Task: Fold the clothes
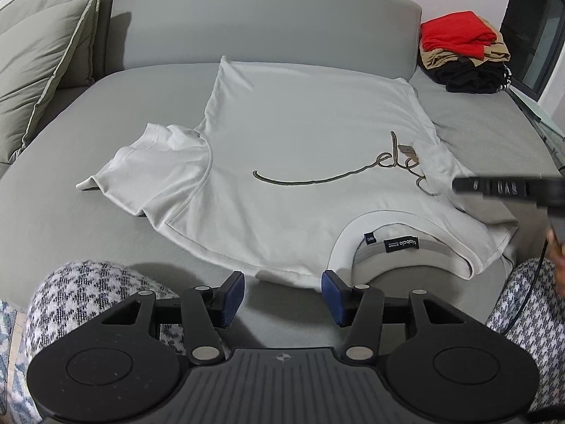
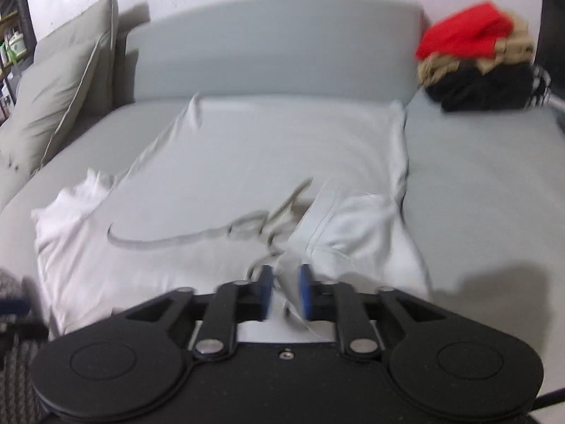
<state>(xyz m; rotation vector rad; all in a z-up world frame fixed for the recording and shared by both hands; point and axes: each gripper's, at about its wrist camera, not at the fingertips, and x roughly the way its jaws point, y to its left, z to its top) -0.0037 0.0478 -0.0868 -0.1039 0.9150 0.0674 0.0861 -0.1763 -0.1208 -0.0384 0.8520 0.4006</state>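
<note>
A white T-shirt [image 1: 300,148] with dark script lettering lies face up on the grey sofa seat [image 1: 70,219], collar [image 1: 388,222] nearest me. Its left sleeve [image 1: 152,169] lies spread out. The right sleeve [image 2: 356,226] is turned in over the chest. My left gripper [image 1: 282,296] hovers open and empty just short of the shirt's near edge, left of the collar. My right gripper [image 2: 286,293] is blurred. Its blue pads stand apart, with a loose fold of the right sleeve's cloth between them. In the left wrist view the right gripper [image 1: 462,185] shows as a black blur over the shirt's right side.
A stack of folded clothes [image 1: 459,49], red on tan on black, sits at the back right corner. Grey cushions [image 1: 42,63] lean at the left. The sofa backrest [image 1: 265,24] runs behind the shirt. The person's houndstooth-clad knees [image 1: 88,289] flank my left gripper.
</note>
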